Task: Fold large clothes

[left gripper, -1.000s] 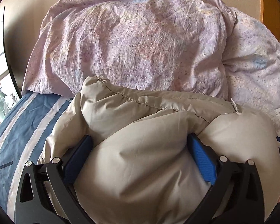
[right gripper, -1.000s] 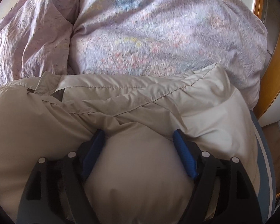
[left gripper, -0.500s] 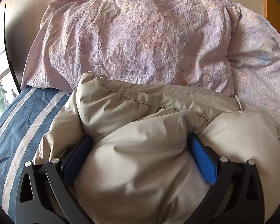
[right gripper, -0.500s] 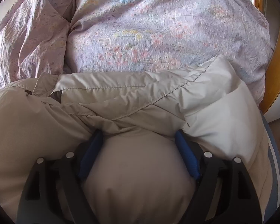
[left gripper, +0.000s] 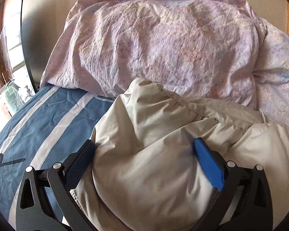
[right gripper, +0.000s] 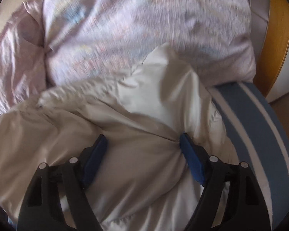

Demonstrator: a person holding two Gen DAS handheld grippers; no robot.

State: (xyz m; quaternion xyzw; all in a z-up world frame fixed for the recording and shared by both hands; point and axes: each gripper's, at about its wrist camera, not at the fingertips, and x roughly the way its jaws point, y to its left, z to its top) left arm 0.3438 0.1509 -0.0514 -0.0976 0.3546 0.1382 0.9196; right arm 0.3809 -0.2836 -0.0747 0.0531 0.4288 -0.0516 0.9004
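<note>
A puffy beige jacket lies bunched on the bed and fills the lower half of both views; it also shows in the right wrist view. My left gripper has its blue pads wide apart with a thick bulge of the jacket pressed between them. My right gripper stands the same way, its pads set into a bulge of jacket near the bed's right side. The right wrist view is blurred by motion.
A pale pink floral duvet is heaped behind the jacket, also in the right wrist view. The blue sheet with white stripes shows at left and at right. A wooden bed frame stands at right. A window is at far left.
Both grippers have drawn back with the jacket; it has pulled away from the duvet. More blue sheet shows on the left and on the right. The right gripper is moving fast.
</note>
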